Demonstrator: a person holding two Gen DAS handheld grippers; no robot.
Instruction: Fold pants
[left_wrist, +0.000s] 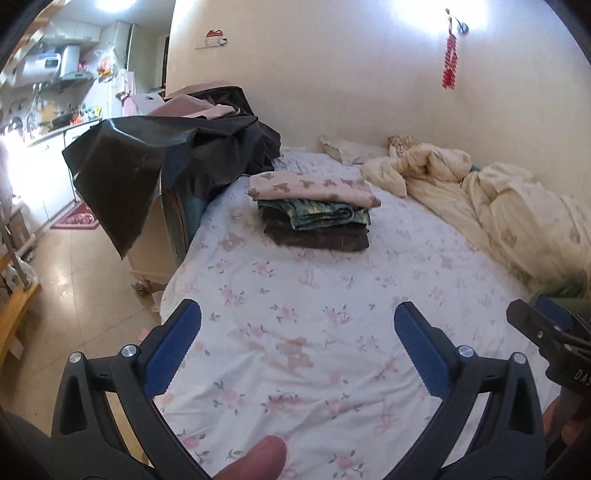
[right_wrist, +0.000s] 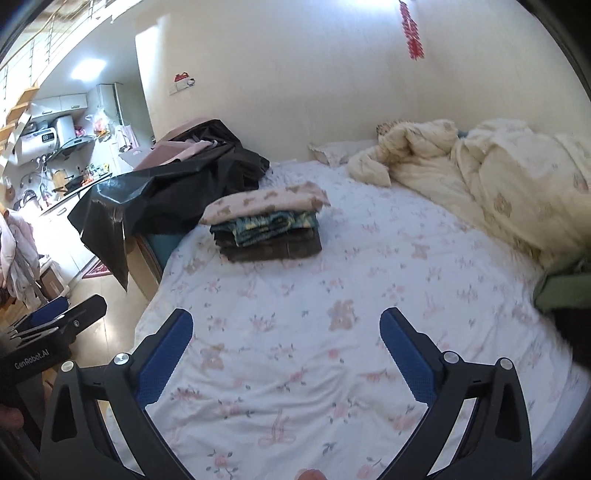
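The lettering "GenRobot.AI" can be read on the black body of the left gripper where it enters the lower left of the right wrist view; in the left wrist view only "DA" is legible on the right gripper at the right edge. No other writing can be made out.

No container is seen; folded garments are kept as a stack on the floral bed sheet, above centre in both views. A bear-print cream piece is laid on top, a teal patterned piece under it, and folded dark brown pants at the bottom, resting on the sheet. An olive-green garment is seen at the right edge of the right wrist view, partly cut off; whether it is pants cannot be told.

Both grippers are held above the bare sheet at the bottom of the frames, pointed down at a slant toward the stack and well apart from it. The blue pads of the left gripper are spread wide with nothing between them, and the right gripper's pads are likewise spread wide and empty. A fingertip is seen at the bottom edge of the left wrist view.

A black coat is heaped in the upper left, and a rumpled cream duvet is piled at upper right.
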